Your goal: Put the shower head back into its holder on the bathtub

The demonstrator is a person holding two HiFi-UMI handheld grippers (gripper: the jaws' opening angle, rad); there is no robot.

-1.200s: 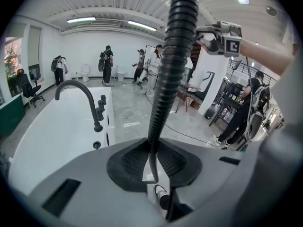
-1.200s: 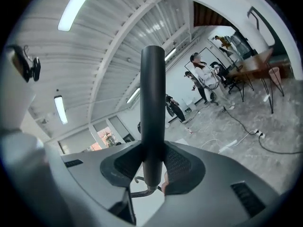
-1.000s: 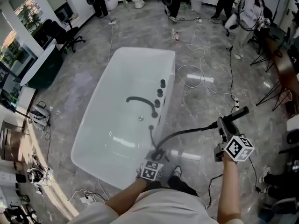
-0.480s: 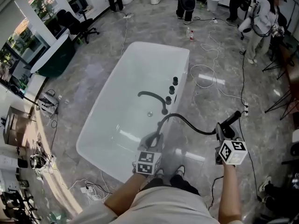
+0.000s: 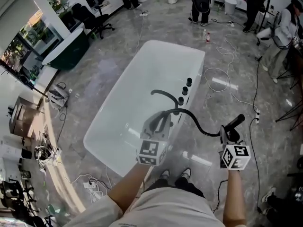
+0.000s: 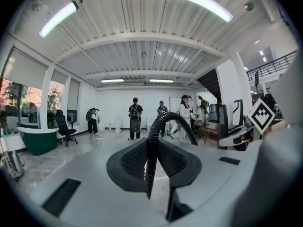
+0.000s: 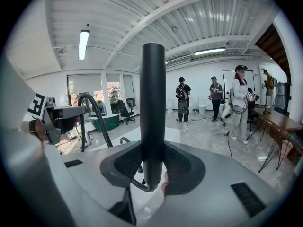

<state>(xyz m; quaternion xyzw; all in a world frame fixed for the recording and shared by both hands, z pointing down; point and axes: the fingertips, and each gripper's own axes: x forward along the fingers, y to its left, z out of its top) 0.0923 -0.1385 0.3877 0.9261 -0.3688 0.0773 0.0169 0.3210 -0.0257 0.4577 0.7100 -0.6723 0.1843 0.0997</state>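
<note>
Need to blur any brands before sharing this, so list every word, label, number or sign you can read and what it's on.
No readable text anywhere.
Left marker cube, right marker cube: black-and-white square patterns, no letters or digits.
Shower head, hose, bathtub: no print visible.
People in the background: too small to tell.

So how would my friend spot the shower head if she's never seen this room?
Find the big white bathtub in the middle of the grey floor. A black hose leads from the tub out to the right gripper. The shower head is the straight black stick clamped in it, off the tub, unlike the curved spout and round knobs.
</note>
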